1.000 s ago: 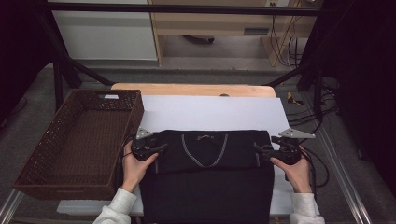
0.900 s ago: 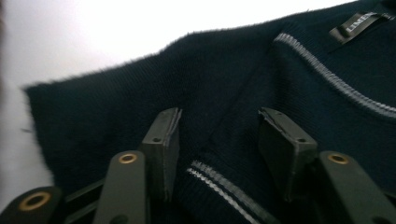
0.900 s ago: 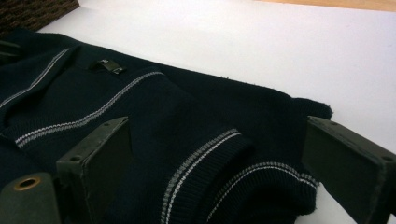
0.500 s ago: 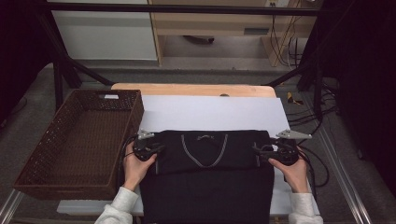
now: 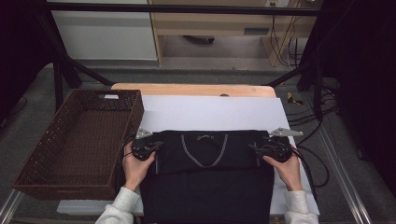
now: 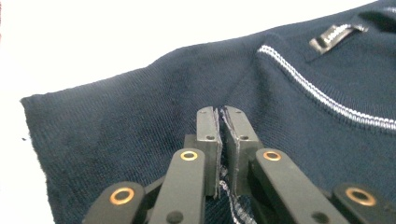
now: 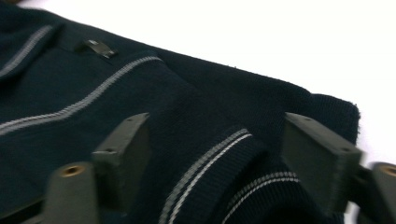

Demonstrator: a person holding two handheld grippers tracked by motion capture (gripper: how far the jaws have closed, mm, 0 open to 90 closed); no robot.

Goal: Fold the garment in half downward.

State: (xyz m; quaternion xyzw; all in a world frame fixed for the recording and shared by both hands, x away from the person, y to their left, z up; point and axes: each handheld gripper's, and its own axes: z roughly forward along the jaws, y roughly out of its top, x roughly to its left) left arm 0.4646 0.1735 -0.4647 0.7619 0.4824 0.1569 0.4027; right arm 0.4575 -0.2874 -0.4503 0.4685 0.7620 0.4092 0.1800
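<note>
Left gripper (image 6: 219,140) beside wicker basket (image 5: 79,140)

sweater (image 5: 205,186) hem cut off by bottom edge; right gripper view blurred

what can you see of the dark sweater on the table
The sweater is a dark navy fine knit with pale striped trim and a small neck label, lying flat on the white sheet. The left gripper has just closed, pinching its shoulder. The right gripper has been closing, fingers astride a striped fold, not yet pressing.
</note>
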